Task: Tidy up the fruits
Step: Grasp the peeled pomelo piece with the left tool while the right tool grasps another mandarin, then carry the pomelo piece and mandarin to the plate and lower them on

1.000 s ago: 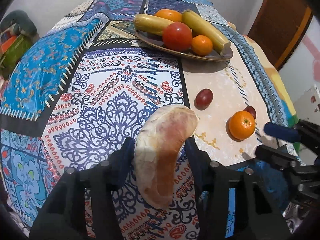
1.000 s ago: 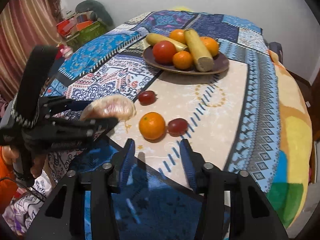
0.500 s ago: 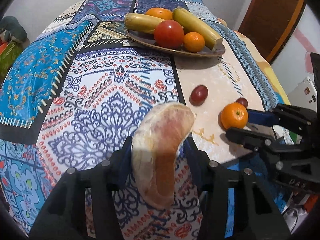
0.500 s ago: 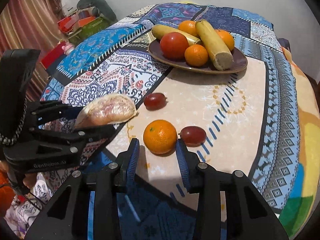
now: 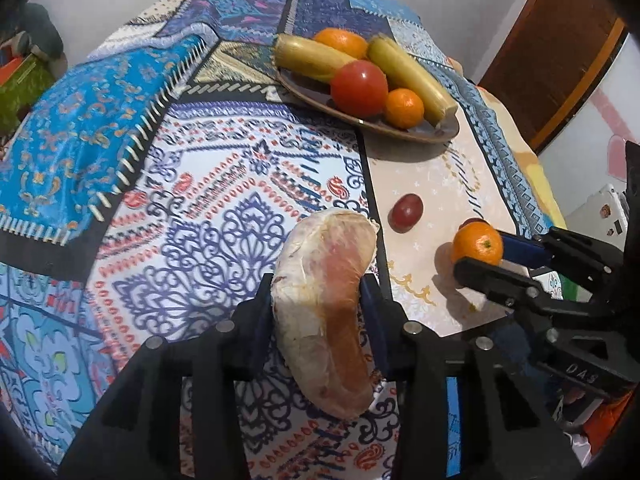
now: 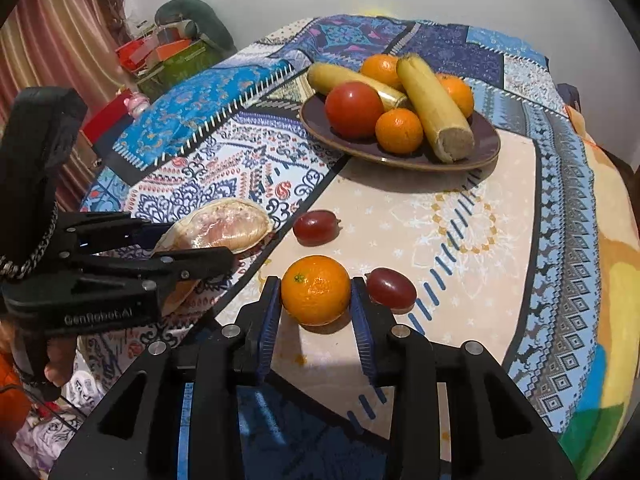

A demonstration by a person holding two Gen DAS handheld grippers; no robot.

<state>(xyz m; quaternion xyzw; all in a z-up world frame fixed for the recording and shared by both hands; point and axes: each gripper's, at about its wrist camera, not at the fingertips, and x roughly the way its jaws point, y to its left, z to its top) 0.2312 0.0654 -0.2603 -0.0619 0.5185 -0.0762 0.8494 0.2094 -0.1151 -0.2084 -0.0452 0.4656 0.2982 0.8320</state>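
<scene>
A patchwork cloth (image 6: 520, 216) covers the whole table, blue and patterned on the left, pale beige on the right. Toward the far edge sits a dark plate (image 6: 486, 148) holding two bananas (image 6: 434, 106), a tomato (image 6: 354, 109) and small oranges; nothing stands between it and the fruit lying loose on the beige panel.

The left gripper (image 5: 318, 300) hovers over the patterned part near the near edge, its jaws closing with the pomelo segment (image 5: 326, 304) between them; the blue pads press both its sides and it hangs clear of the cloth, hiding the pattern beneath. In the right wrist view the same segment juts out past the black fingers.

The right gripper (image 6: 316, 306) reaches in from the near right edge, jaws closing around the loose orange (image 6: 315, 289), which rests on the cloth. Its pads appear to touch the peel on both sides, though the contact is hard to confirm.

One red grape (image 6: 390, 288) lies just beside the right finger, close behind the orange. A second grape (image 6: 315, 225) lies farther in, near the seam between beige and pattern, apart from both grippers.
</scene>
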